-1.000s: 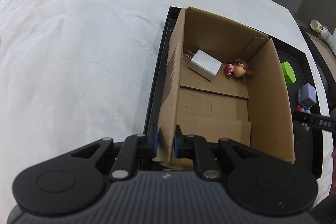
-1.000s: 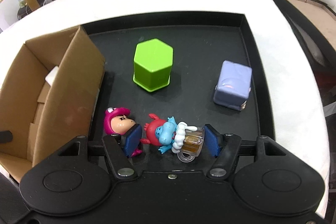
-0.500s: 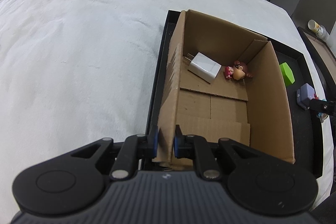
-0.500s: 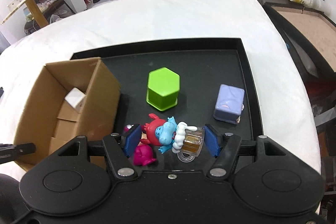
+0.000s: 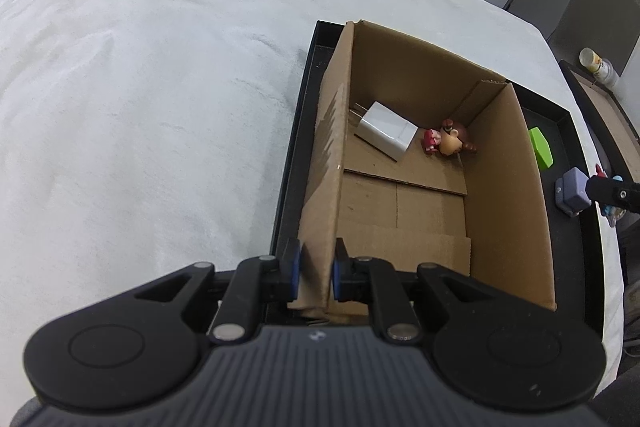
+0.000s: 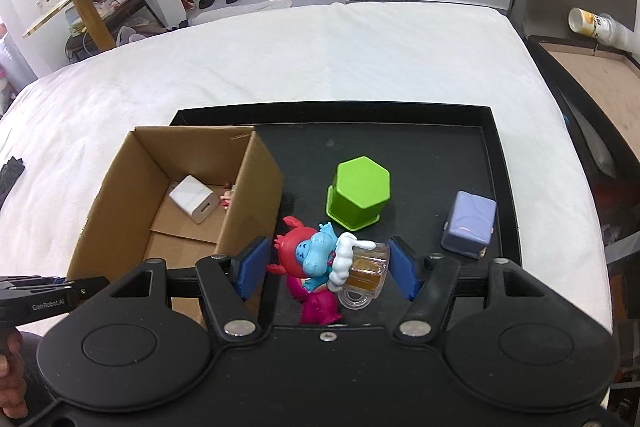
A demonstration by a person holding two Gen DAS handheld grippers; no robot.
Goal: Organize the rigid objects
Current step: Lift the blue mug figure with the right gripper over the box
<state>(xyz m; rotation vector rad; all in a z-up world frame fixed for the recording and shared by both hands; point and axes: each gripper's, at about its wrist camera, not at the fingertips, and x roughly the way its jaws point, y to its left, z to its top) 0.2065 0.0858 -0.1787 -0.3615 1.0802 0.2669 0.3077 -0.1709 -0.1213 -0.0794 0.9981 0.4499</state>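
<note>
Left gripper (image 5: 314, 277): its blue pads pinch the near-left wall of the open brown cardboard box (image 5: 508, 211), jaws narrow on the cardboard.
Box contents: the left wrist view shows a white plug-in charger block (image 5: 386, 135) flat on the box floor, and just beside it a small brown-and-red figurine (image 5: 450, 141) in the far corner; the right wrist view hides most of that figurine behind the box wall.
Black tray (image 6: 440, 131): holds the box at its left end, on a white cloth-covered surface (image 5: 140, 107).
Right gripper (image 6: 328, 267): clamped half-wide on a red-and-blue toy figure with a clear amber mug (image 6: 332, 259), held above the tray.
Below the grip: a magenta toy (image 6: 318, 305), seen only in the right wrist view.
Green hexagonal block (image 6: 358, 193): on the tray right of the box.
Lavender cube-shaped toy (image 6: 470, 225): near the tray's right rim.
</note>
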